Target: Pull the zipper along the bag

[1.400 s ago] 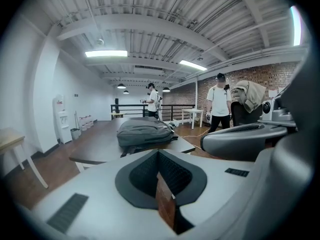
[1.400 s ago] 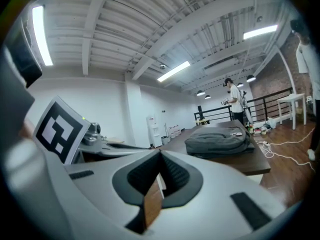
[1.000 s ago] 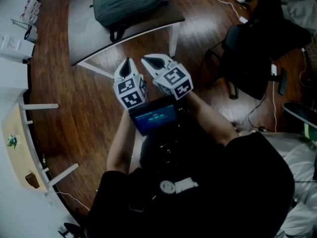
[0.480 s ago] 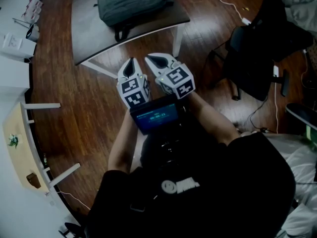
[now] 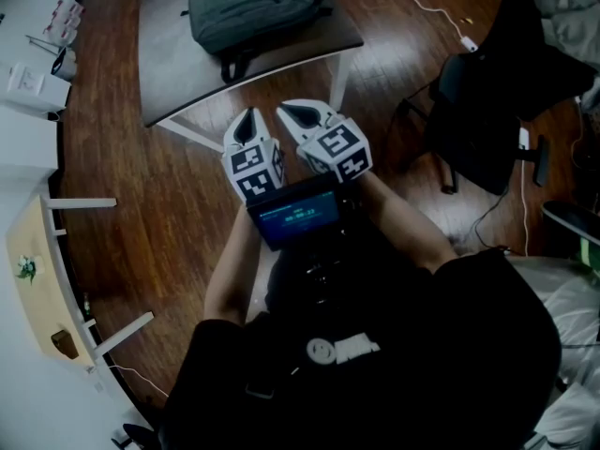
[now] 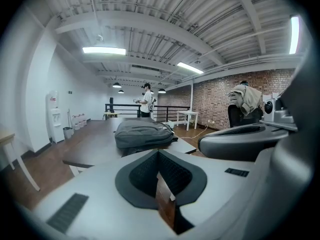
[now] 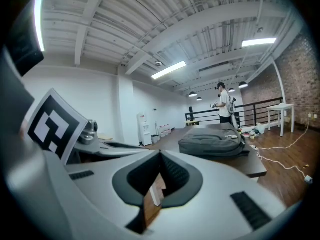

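A dark grey backpack [image 5: 255,7] lies flat on a dark table [image 5: 178,78] ahead of me. The zipper is too small to make out. My left gripper [image 5: 246,120] and right gripper [image 5: 298,112] hang side by side over the wooden floor, short of the table's near edge, well apart from the bag. Both have their jaws closed with nothing between them. In the left gripper view the backpack [image 6: 142,134] lies beyond the shut left gripper [image 6: 159,155]. In the right gripper view the backpack [image 7: 212,144] shows past the shut right gripper [image 7: 160,156].
A black office chair [image 5: 478,111] stands to the right, with white cables [image 5: 422,7] on the floor near it. A pale table [image 5: 33,251] is at the left. A small lit screen [image 5: 298,216] sits at my chest. A person [image 6: 146,100] stands far behind the table.
Both grippers stay together and shut. The head view has drifted a little, so the table and backpack sit slightly further right and lower in the frame.
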